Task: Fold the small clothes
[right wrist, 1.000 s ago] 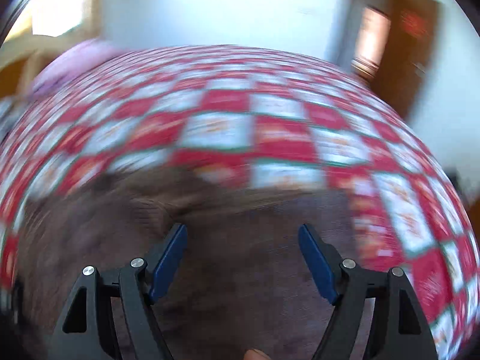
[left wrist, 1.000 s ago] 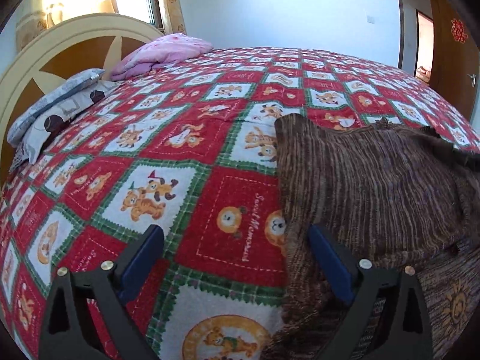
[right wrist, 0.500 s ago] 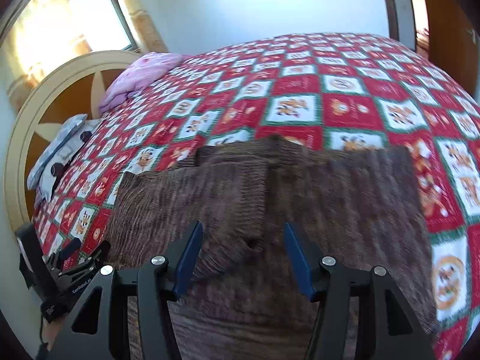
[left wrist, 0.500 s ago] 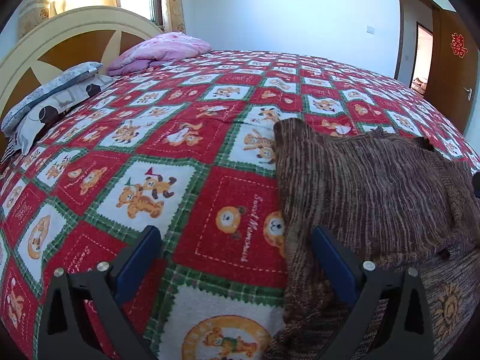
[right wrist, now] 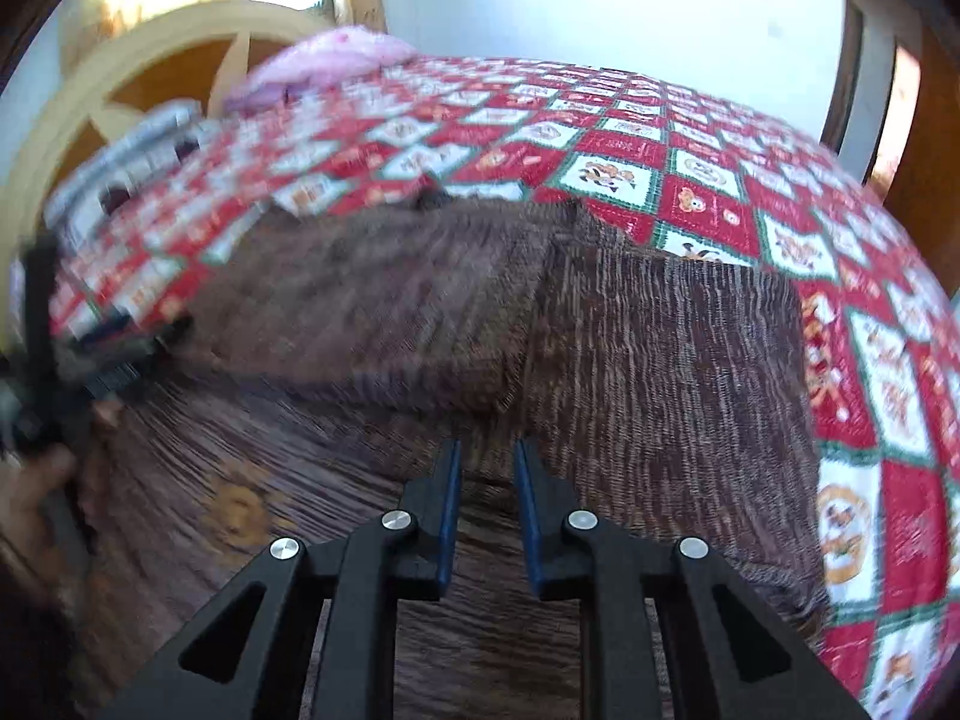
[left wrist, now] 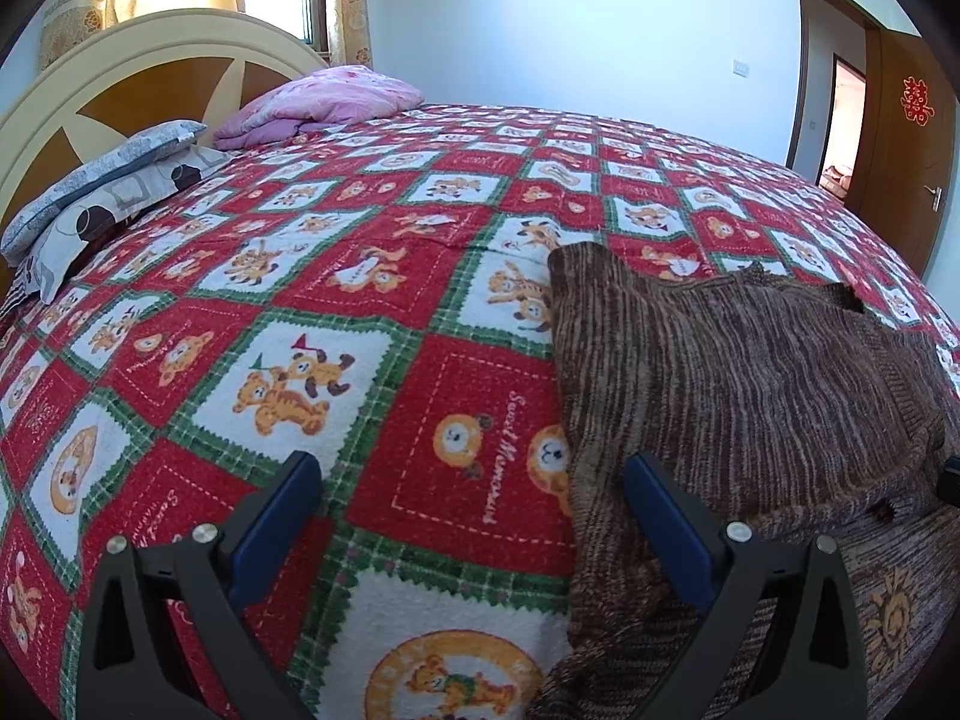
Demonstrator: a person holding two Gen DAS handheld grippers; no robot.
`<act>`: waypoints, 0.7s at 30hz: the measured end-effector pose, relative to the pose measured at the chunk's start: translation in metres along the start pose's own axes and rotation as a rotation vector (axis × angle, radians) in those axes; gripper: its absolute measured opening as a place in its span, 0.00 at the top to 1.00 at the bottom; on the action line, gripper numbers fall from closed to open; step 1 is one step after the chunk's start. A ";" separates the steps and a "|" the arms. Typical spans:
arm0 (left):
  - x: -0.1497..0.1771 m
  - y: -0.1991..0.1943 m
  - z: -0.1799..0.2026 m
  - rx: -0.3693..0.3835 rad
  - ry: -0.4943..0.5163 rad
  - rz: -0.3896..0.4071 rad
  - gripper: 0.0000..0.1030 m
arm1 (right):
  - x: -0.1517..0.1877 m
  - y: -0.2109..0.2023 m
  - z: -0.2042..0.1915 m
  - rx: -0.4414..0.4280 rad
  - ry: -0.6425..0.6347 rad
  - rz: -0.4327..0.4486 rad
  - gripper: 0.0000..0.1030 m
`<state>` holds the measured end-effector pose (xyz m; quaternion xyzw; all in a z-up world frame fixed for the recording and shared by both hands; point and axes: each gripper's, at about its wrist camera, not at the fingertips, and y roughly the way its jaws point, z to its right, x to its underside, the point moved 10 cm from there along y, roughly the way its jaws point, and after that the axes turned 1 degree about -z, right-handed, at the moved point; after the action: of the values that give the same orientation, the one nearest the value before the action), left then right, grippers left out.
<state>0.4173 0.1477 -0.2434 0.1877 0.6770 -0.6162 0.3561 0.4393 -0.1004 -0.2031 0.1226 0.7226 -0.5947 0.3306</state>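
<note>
A brown striped knit garment lies partly folded on the bear-print bedspread, a folded layer on top and a sun motif near the front. My left gripper stands open at the garment's left edge, its right finger over the knit, nothing between the pads. In the right wrist view the garment fills the middle. My right gripper hangs low over the folded layer's lower edge; its jaws are closing to a narrow gap with knit showing in it, pads not pressing. The left gripper appears blurred at the left.
A cream and brown headboard stands at the far left with grey patterned pillows and a folded pink quilt. A brown door stands open at the back right. The bedspread stretches right of the garment. A hand holds the left gripper.
The right gripper swung across the garment and its jaws narrowed from wide to a small gap. The left gripper stayed in place, open.
</note>
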 end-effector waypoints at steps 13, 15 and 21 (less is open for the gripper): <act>0.001 0.001 0.000 0.017 -0.014 -0.010 0.00 | -0.003 0.024 -0.021 0.038 -0.024 -0.017 0.88; 0.002 0.001 -0.001 0.002 -0.005 -0.020 0.00 | 0.000 0.013 -0.026 0.043 -0.057 0.004 0.88; 0.009 -0.002 -0.003 -0.032 0.007 -0.033 0.00 | 0.002 0.023 -0.007 0.166 -0.075 0.050 0.52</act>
<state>0.4090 0.1484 -0.2484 0.1729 0.6912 -0.6104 0.3461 0.4483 -0.0887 -0.2218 0.1451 0.6547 -0.6482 0.3608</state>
